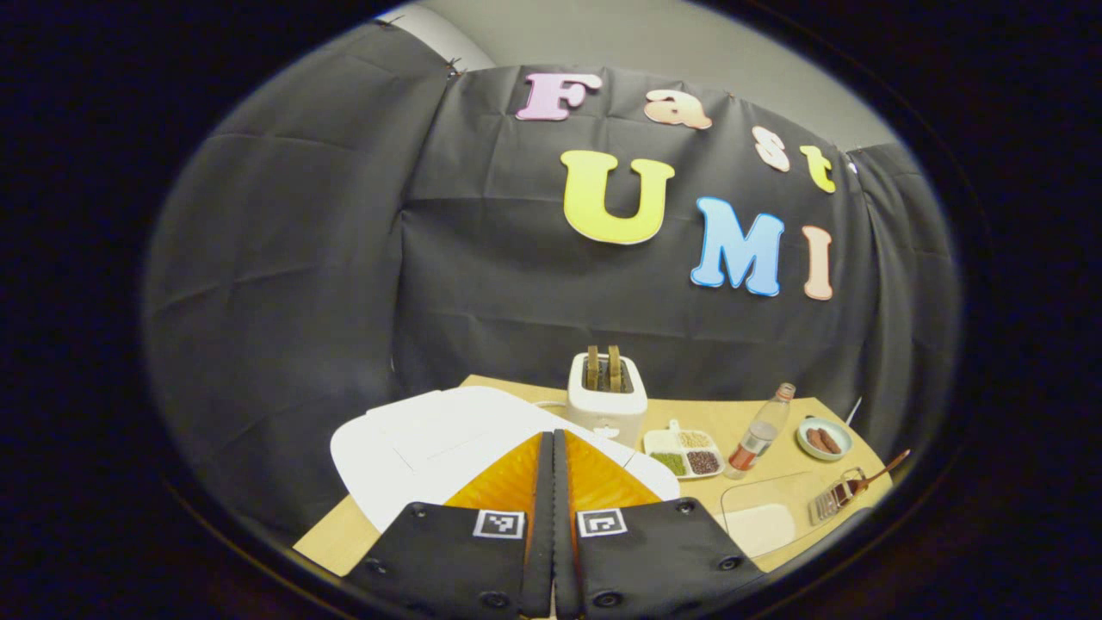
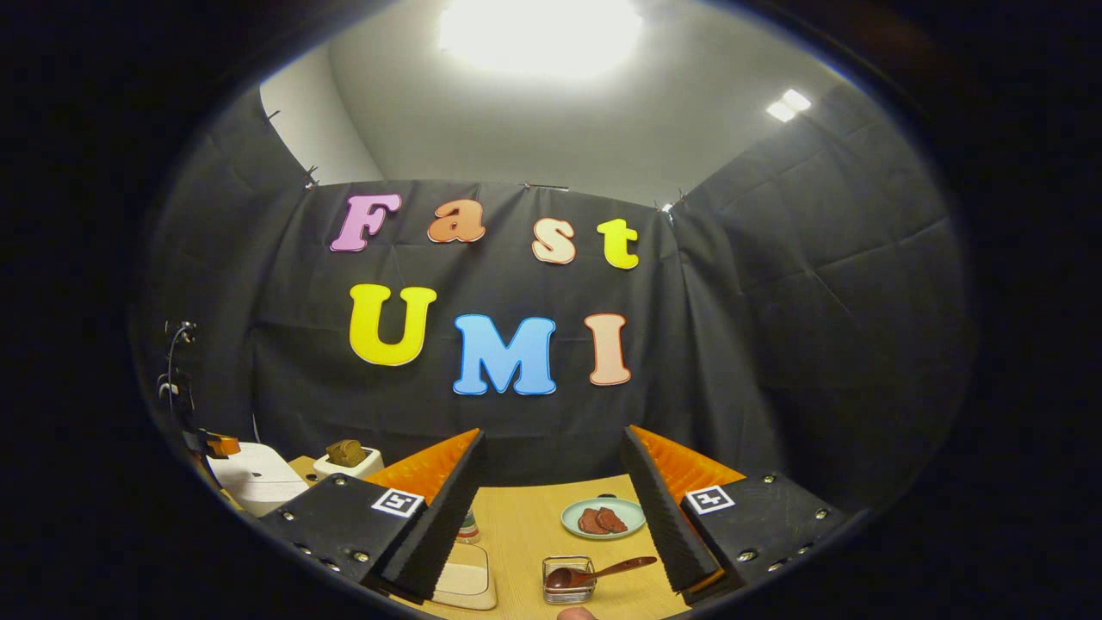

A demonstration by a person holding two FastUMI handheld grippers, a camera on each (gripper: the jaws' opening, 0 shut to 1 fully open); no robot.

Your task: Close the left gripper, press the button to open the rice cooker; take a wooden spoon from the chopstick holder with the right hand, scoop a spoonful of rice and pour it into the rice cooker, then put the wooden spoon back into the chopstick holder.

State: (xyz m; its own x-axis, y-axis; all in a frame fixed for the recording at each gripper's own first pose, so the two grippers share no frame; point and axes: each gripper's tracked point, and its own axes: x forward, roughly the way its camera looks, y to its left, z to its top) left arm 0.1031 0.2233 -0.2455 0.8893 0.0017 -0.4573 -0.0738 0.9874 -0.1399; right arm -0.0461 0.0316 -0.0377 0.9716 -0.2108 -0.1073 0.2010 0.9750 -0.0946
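In the left gripper view my left gripper (image 1: pixel 552 437) is shut with nothing between its fingers, poised just over the closed lid of the white rice cooker (image 1: pixel 422 448). A wooden spoon (image 1: pixel 880 471) leans in the small clear chopstick holder (image 1: pixel 831 499) at the table's right front, beside a clear box of rice (image 1: pixel 762 523). In the right gripper view my right gripper (image 2: pixel 554 433) is open and empty, above and behind the holder (image 2: pixel 568 580) with the spoon (image 2: pixel 603 570). The rice box (image 2: pixel 465 575) lies under its left finger. The rice cooker (image 2: pixel 254 475) is far left.
A white toaster (image 1: pixel 607 392) with bread stands behind the cooker. A divided dish of grains (image 1: pixel 684 452), a bottle (image 1: pixel 758 430) and a plate of sausages (image 1: pixel 824 439) sit mid-table; that plate (image 2: pixel 603 518) lies between the right fingers. Black cloth walls close the back and sides.
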